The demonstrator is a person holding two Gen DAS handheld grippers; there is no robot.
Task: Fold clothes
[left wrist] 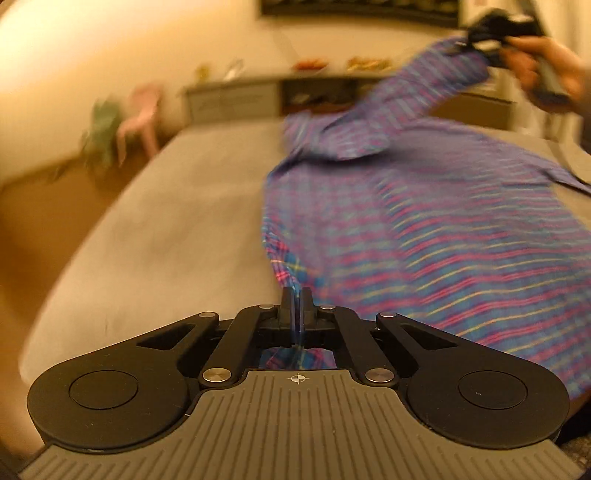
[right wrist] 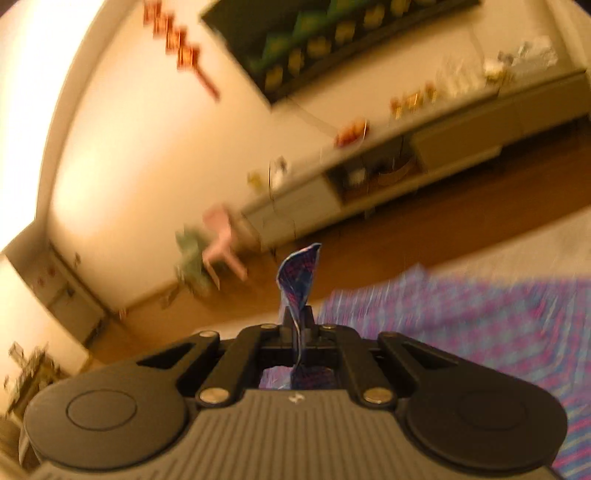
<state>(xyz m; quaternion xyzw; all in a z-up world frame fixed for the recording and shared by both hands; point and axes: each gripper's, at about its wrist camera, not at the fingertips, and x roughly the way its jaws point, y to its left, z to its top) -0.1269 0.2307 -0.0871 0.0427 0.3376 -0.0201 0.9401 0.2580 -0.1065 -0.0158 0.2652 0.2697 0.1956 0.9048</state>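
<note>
Both views are smeared by motion blur, so fine detail is mostly lost. At far left in the left wrist view, a pale green shape (left wrist: 101,134) and a pink chair (left wrist: 140,118) stand against the cream wall (left wrist: 92,55), too blurred to tell what the green one is. Right of them runs a low grey sideboard (left wrist: 236,98) carrying small items that cannot be made out, with the bottom edge of a dark framed picture (left wrist: 354,11) cut off by the top of the frame. The grey bed (left wrist: 155,229) fills the middle, wooden floor beside it on the left. The left tongs (left wrist: 296,295) are pressed together on a corner of the plaid shirt (left wrist: 424,229), a sliver of cloth showing between the pads and more of it behind them. The shirt lies spread over the right part of the bed, and one part rises to the upper right, where the right tongs (left wrist: 467,40) pinch its end; a hand (left wrist: 546,62) grips their handle, partly cut off by the edge. In the right wrist view the room is tilted: red wall decorations (right wrist: 177,48) at upper left, the framed picture (right wrist: 332,40), the sideboard (right wrist: 424,155), all blurred. The right tongs (right wrist: 297,319) are clamped on a twisted tip of the shirt (right wrist: 461,332), which sticks up past the pads, the rest of the garment lying blurred below at right.
</note>
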